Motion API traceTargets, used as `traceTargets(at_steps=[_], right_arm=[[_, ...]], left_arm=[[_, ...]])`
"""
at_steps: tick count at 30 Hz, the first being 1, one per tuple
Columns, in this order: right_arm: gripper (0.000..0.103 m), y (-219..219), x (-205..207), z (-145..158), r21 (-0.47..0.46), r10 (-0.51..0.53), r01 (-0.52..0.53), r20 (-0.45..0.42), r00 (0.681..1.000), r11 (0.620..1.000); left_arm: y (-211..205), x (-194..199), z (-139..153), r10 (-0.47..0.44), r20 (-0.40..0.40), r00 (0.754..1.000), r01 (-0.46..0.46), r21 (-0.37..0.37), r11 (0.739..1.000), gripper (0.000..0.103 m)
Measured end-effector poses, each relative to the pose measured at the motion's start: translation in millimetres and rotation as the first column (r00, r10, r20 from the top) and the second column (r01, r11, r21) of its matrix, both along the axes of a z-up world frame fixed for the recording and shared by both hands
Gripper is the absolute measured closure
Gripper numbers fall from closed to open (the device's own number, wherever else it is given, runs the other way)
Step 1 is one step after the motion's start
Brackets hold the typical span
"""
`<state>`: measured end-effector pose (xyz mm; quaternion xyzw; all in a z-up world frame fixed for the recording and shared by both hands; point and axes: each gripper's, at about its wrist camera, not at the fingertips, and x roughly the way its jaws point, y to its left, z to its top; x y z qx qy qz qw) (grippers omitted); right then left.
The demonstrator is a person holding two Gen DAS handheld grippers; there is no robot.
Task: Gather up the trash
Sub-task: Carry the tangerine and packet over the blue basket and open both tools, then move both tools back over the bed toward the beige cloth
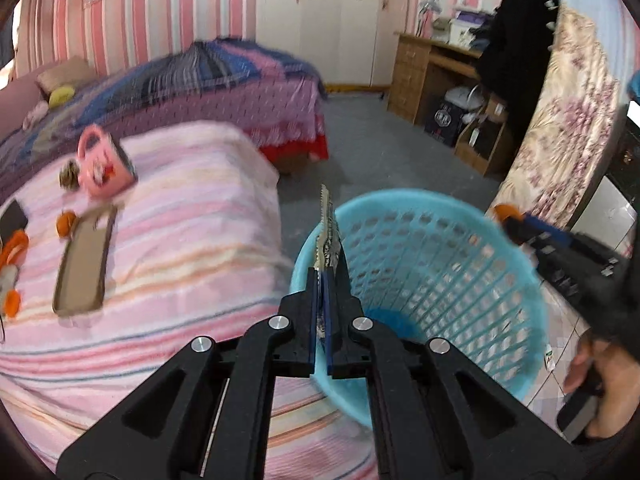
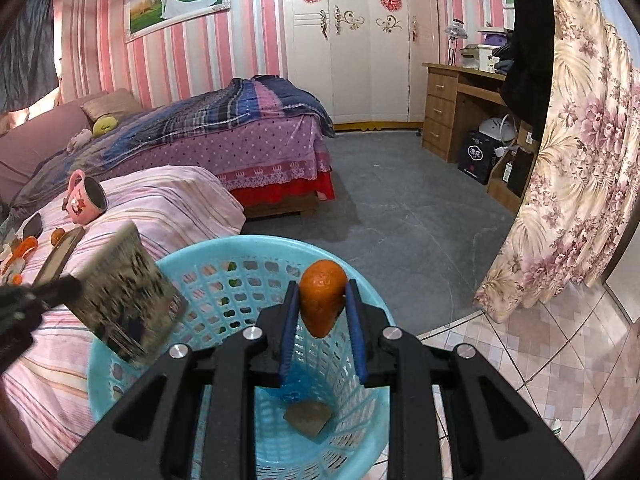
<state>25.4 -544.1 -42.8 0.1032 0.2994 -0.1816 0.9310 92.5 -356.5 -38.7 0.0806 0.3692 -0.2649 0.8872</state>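
We hold 2 pieces of trash over the bin [image 2: 132, 364], so that each can fall straight in once let go. Our right claw [image 2: 322, 300] is clamped on an orange peel [image 2: 322, 294], with the pads pressing its sides; the bin's mouth lies directly below and ahead of it. Our left claw [image 1: 322, 276] is pinched nearly shut on a flat wrapper [image 1: 327, 224], which stands edge-on above the fingertips, just over the bin's near rim [image 1: 308, 248]. The wrapper is not yet fully over the opening, so we judge the left needs to come further in. Inside the bin, beneath the right claw, lies 1 grey crumpled scrap [image 2: 307, 416] on the bottom. Left of both claws, the table [image 1: 180, 240] carries a pink mug [image 1: 105, 164], a tray [image 1: 82, 268] and more peel [image 1: 65, 222], which we take to be trash yet to collect.
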Motion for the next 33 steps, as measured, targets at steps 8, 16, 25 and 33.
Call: traceTargets(at_steps=[8,16,25,33], right_arm=[[0.077,7,4,-4,-0.009,0.005,-0.005,-0.016,1.0,1.0],[0.042,14,12,-4,-0.026,-0.009,0.008,-0.022,1.0,1.0],[0.015,40,29,6,-0.071,-0.02,0.019,-0.004,1.0,0.997],[0.011,84,57,18,-0.098,0.035,-0.034,0.005,0.999,0.995]], left_arm=[[21,8,-3,0.079,0.098,0.992,-0.086,0.06,0.995,0.03],[57,20,6,0.153,0.158,0.976,-0.16,0.033,0.987,0.013],[110,37,11,0.24,0.176,0.955,-0.248,0.027,0.968,0.008],[168,52,17,0.32,0.202,0.926,-0.335,0.043,0.941,0.006]])
